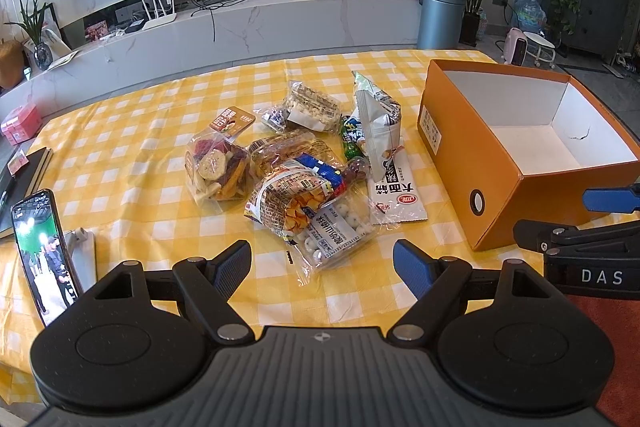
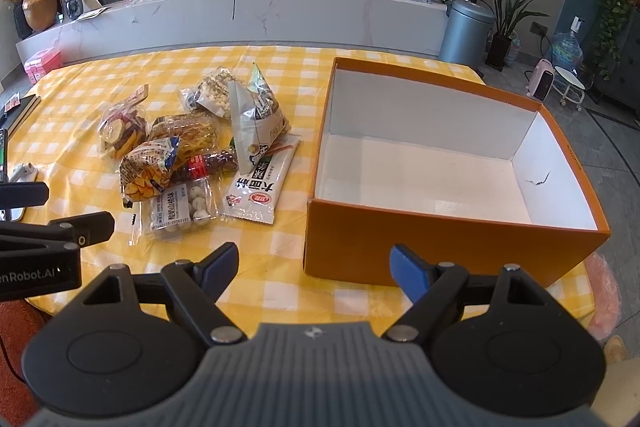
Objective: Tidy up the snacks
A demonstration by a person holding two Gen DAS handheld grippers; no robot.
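Observation:
A pile of snack packets (image 1: 304,167) lies mid-table on the yellow checked cloth; it also shows in the right wrist view (image 2: 192,155). Nearest my left gripper (image 1: 322,267) is a clear bag of white balls (image 1: 340,227). The left gripper is open and empty, just short of that bag. An orange box (image 2: 440,239) with a white, empty inside stands right of the pile; it also shows in the left wrist view (image 1: 500,187). My right gripper (image 2: 314,267) is open and empty, in front of the box's near left corner.
A phone (image 1: 44,251) stands propped at the table's left, beside a dark notebook (image 1: 28,171). The right gripper's body (image 1: 580,239) shows at the left wrist view's right edge. Beyond the table are a TV bench, a grey bin (image 2: 466,31) and plants.

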